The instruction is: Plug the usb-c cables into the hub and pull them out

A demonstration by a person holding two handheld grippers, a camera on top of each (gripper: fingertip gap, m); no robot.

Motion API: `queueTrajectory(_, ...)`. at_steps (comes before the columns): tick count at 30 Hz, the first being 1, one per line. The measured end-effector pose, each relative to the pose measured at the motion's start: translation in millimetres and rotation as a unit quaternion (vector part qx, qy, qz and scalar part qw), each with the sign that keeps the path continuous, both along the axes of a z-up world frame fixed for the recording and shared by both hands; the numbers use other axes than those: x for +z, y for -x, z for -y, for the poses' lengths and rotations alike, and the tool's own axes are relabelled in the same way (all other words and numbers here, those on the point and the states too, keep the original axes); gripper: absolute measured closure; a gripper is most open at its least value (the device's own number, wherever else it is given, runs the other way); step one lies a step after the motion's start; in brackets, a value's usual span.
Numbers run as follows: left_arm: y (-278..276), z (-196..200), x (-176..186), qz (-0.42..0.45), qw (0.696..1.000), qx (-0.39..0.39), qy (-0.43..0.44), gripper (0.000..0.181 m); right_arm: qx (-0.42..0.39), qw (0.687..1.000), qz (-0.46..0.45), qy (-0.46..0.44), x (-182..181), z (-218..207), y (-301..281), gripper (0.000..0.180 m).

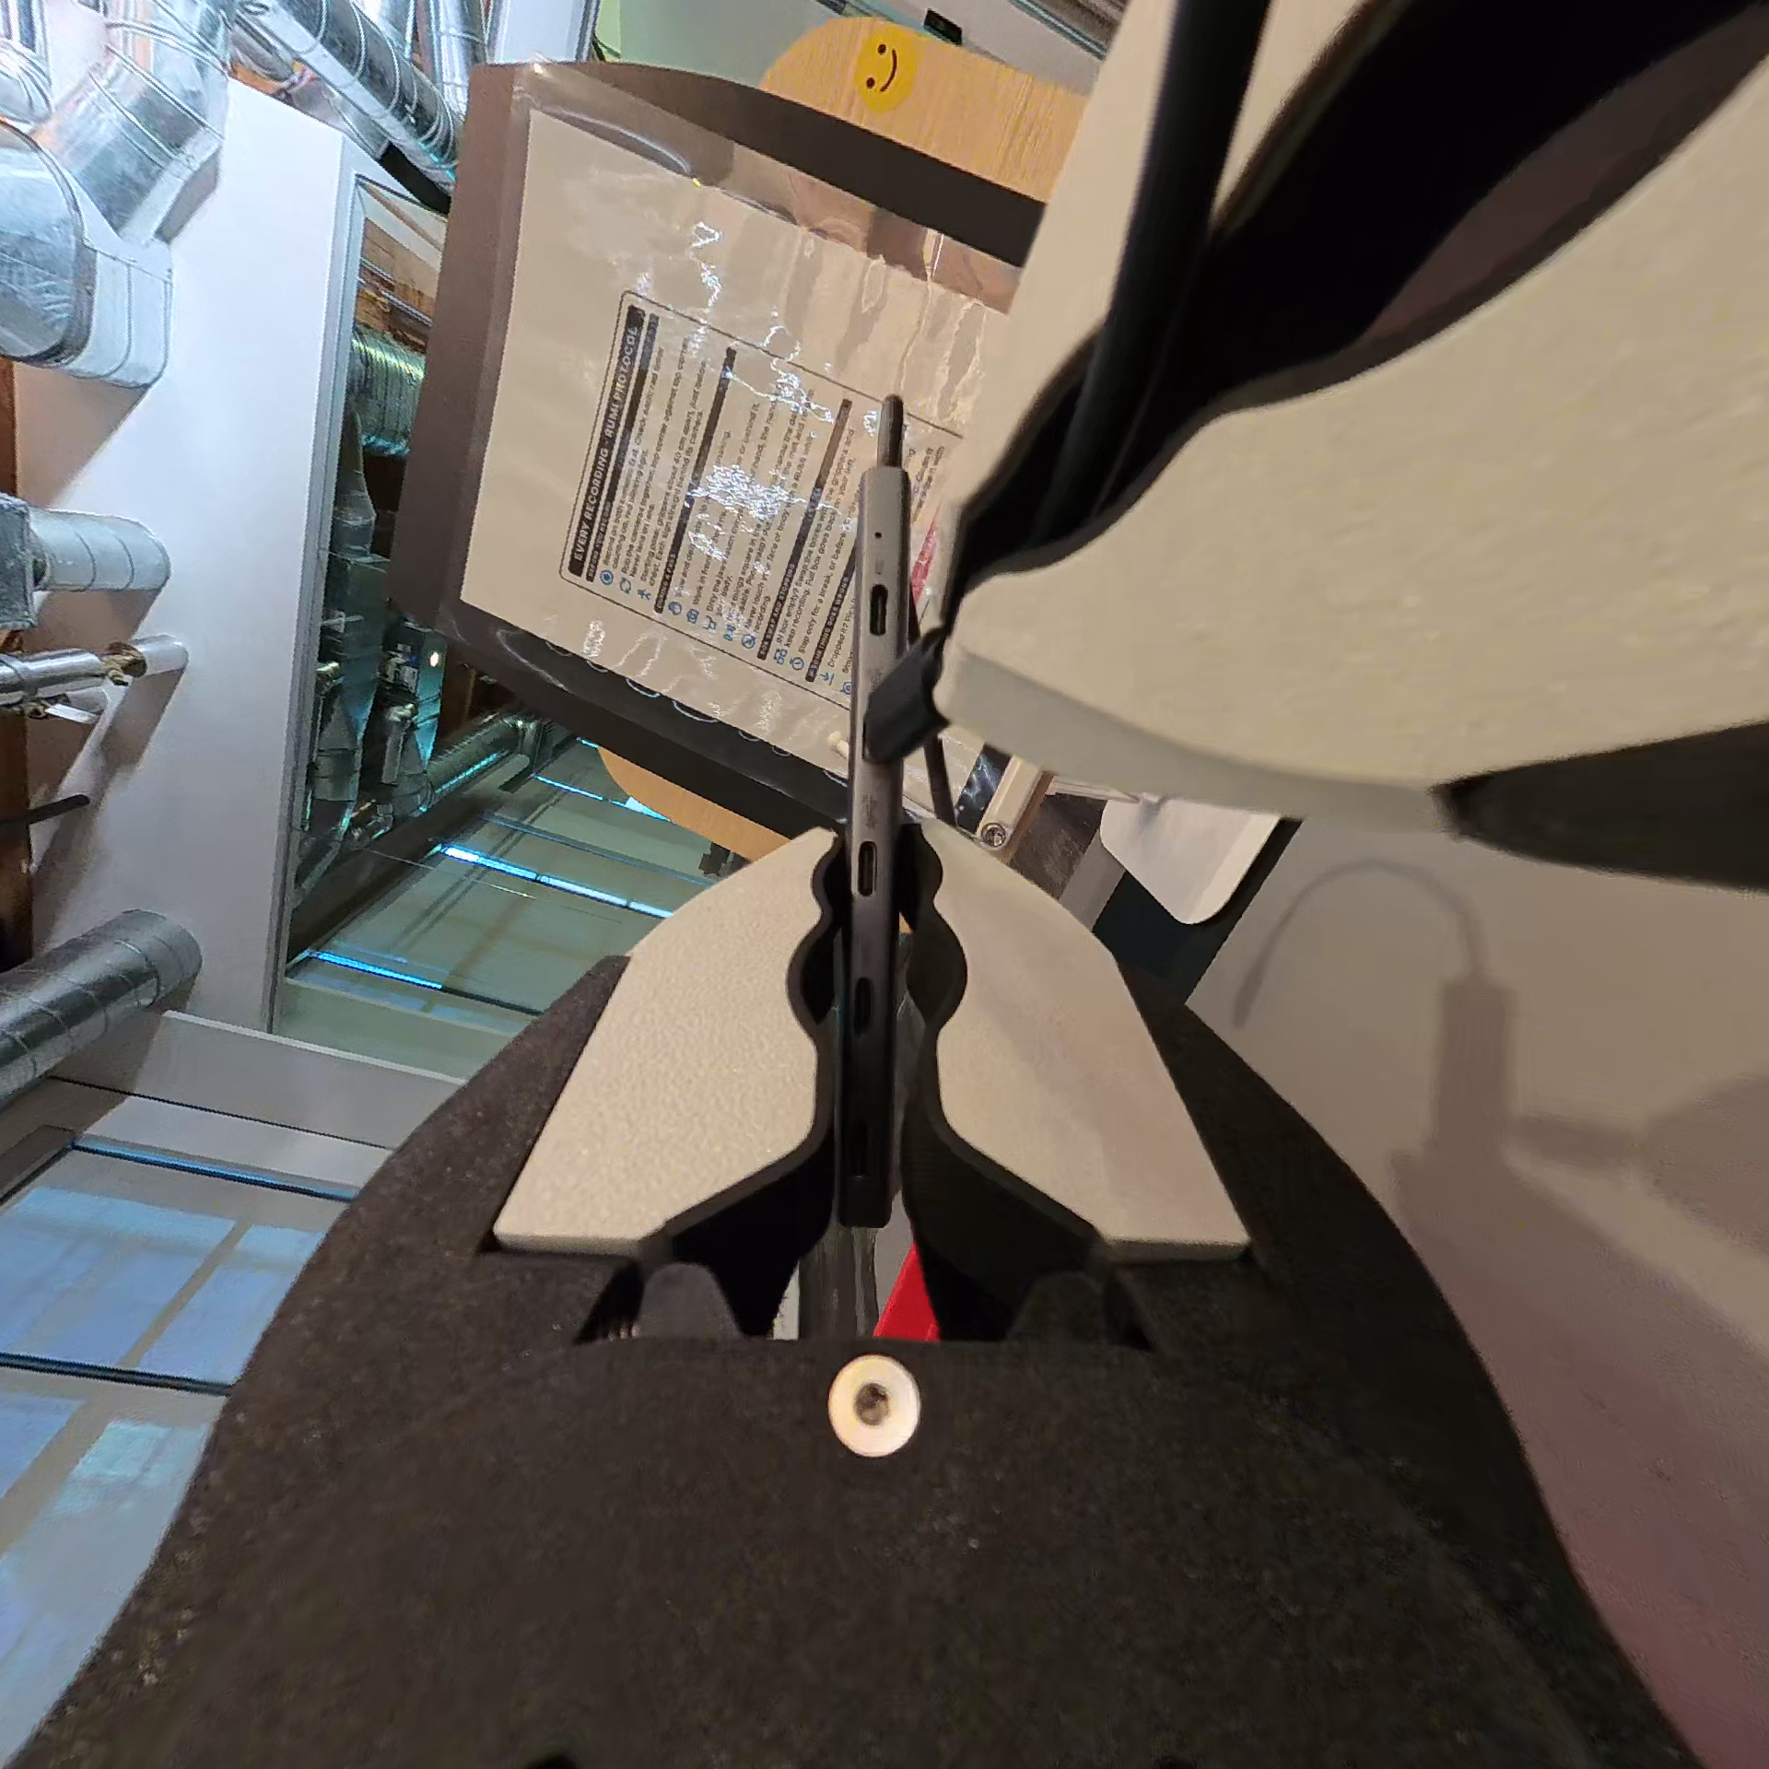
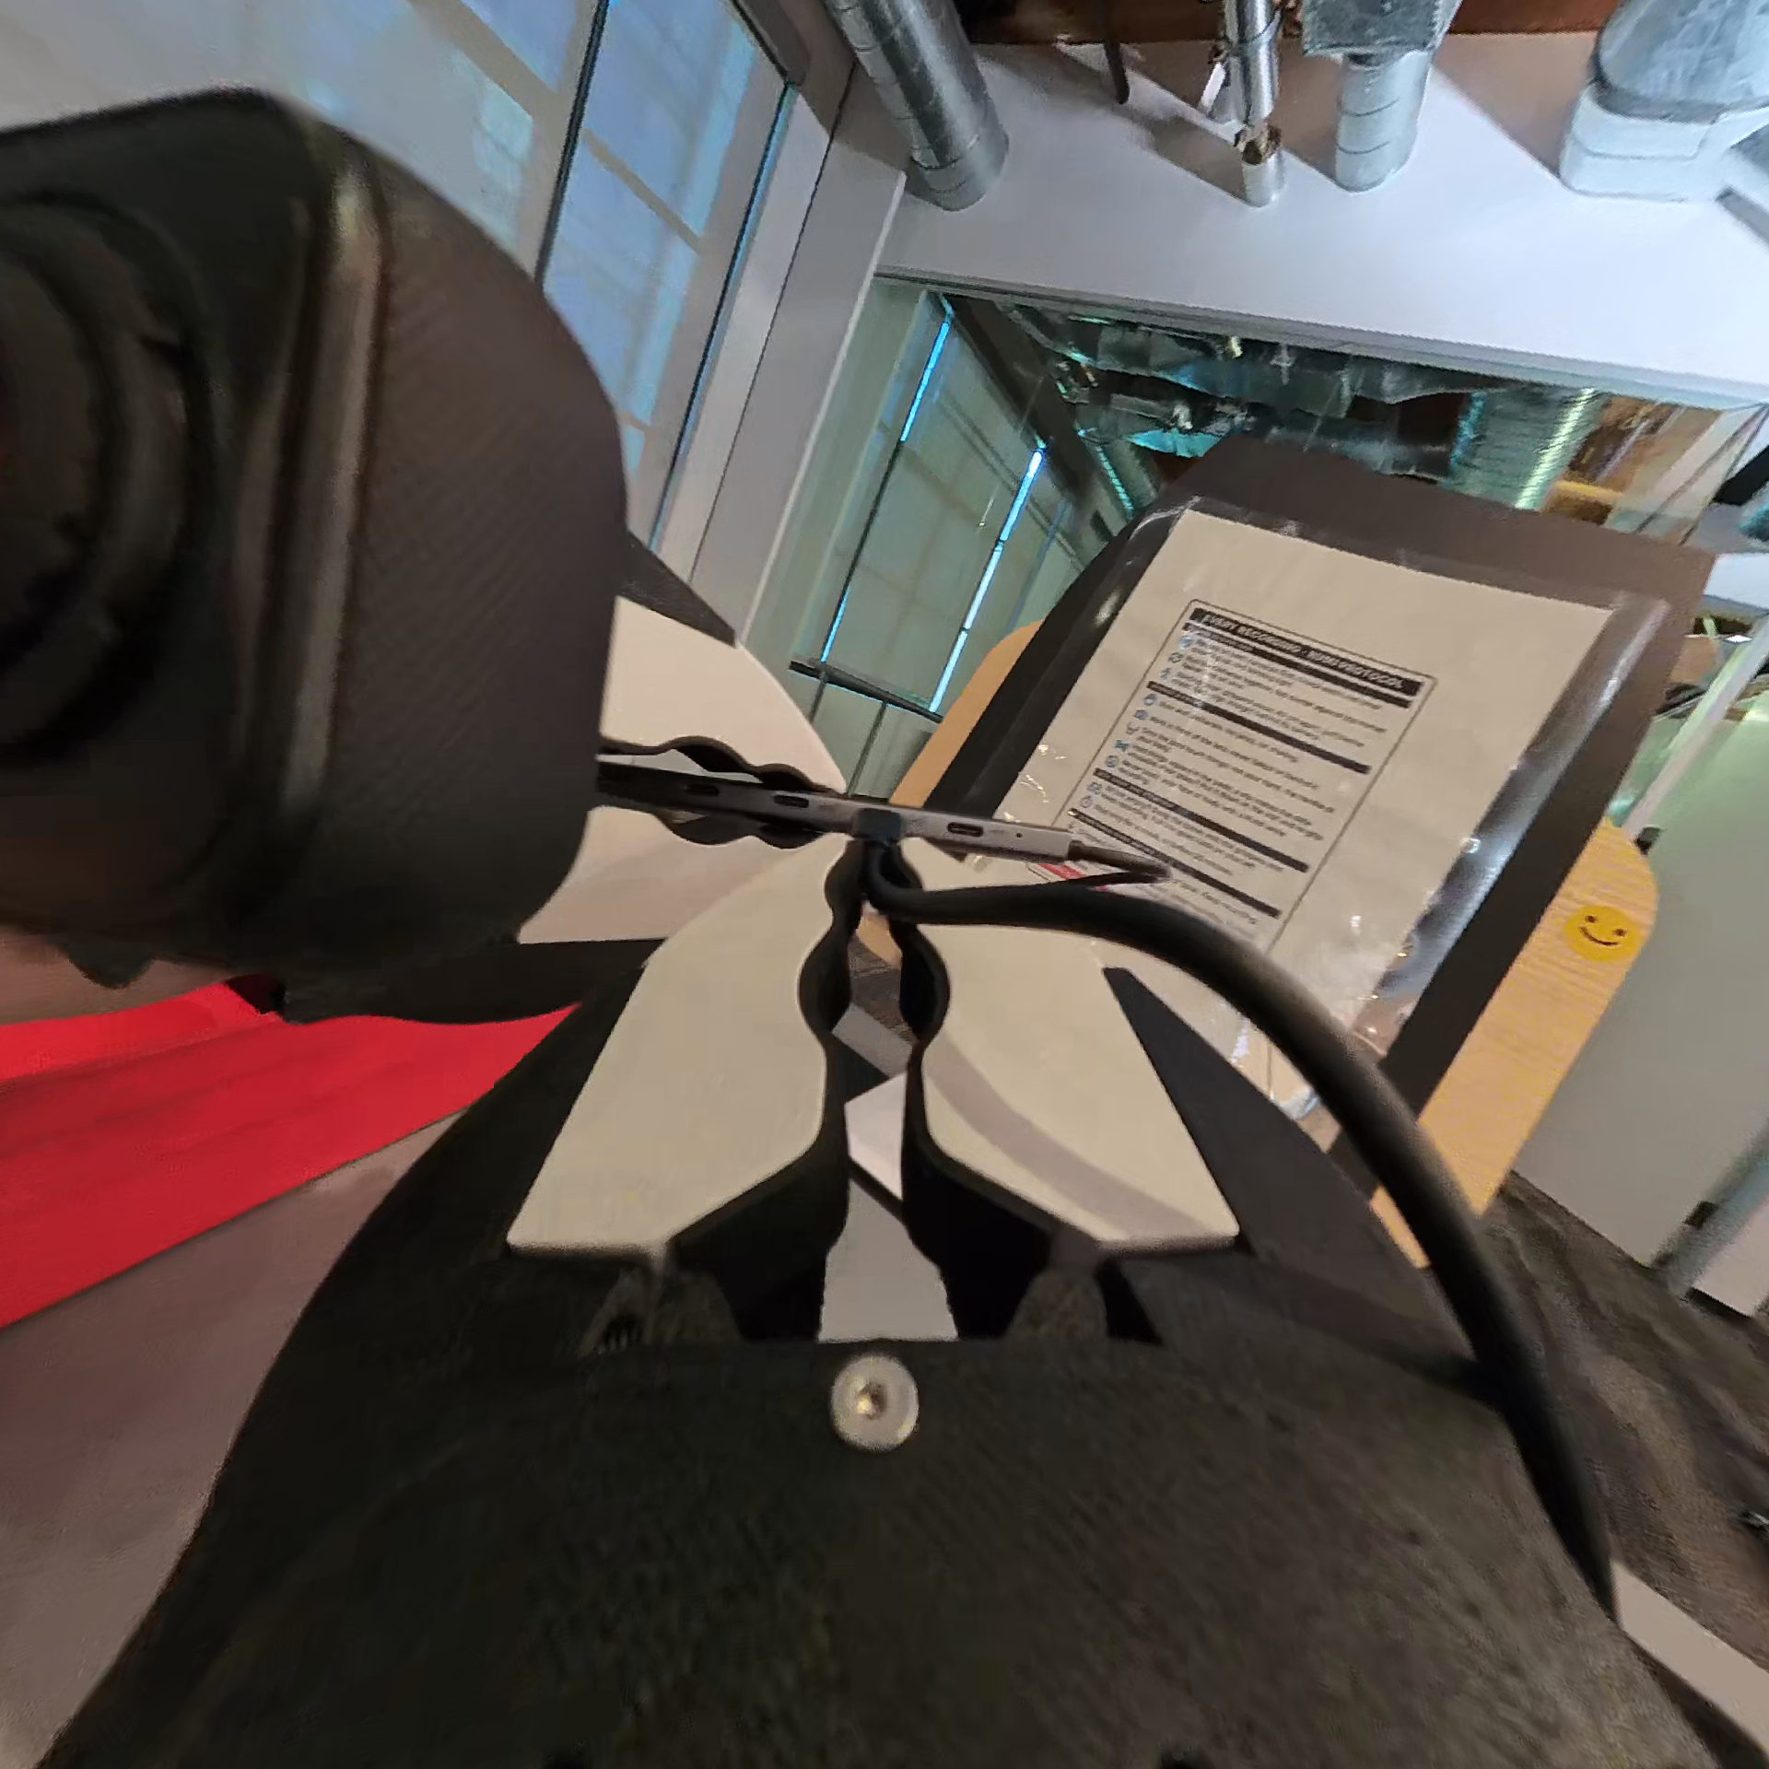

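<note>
The left gripper (image 1: 873,957) is clenched on the hub (image 1: 876,862), a slim grey bar held edge-on so that its row of ports faces the right gripper (image 2: 876,919); the grip sits on the rear half of the bar, which leaves the forward ports free and gives the incoming plug something stiff to push against. Both tools are lifted well clear of the desk (image 1: 1579,1197), so the hub is braced only by that grasp.

The right gripper is closed on the plug (image 2: 876,825) of a black cable (image 2: 1292,1005), pinching it at the very tips of its fingers (image 2: 833,909); the cable arcs away to the right and down past the tool, slack, so it adds little drag. In the right wrist view the plug meets the hub's edge at a port midway along the bar, with another open port just beyond it toward the hub's own thin lead (image 2: 1120,866); in the left wrist view the plug (image 1: 895,704) looks seated against the edge at a slight angle. Whether it is fully home I cannot tell.

My judgement: this is an insertion or a withdrawal on that middle port; either way the pull or push should run square to the hub's edge, since a skewed load could bind the plug or twist the bar in the left grasp.

A laminated sheet (image 2: 1321,766) on a dark board stands behind.
</note>
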State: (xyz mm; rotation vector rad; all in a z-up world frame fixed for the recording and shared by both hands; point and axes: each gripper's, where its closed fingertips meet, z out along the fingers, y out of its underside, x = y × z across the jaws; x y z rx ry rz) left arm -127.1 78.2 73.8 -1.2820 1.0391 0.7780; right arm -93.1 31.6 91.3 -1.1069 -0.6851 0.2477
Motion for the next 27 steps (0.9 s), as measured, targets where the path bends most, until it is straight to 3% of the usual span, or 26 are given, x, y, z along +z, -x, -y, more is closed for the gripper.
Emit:
queueTrajectory(14,-8.2,5.9,4.3,-0.019,0.999,-0.036,-0.032,0.172,0.010,0.997,0.031,0.067,5.4,-1.3,-4.3,0.174)
queueTrajectory(21,-14.8,17.5,11.7,-0.029,0.995,-0.080,-0.055,0.171,0.061,0.992,0.003,0.114,14.4,4.0,-9.6,0.175)
queueTrajectory(27,-19.0,21.9,15.2,-0.003,0.994,-0.100,-0.040,0.172,0.082,0.994,0.019,0.071,20.1,9.2,-11.7,0.175)
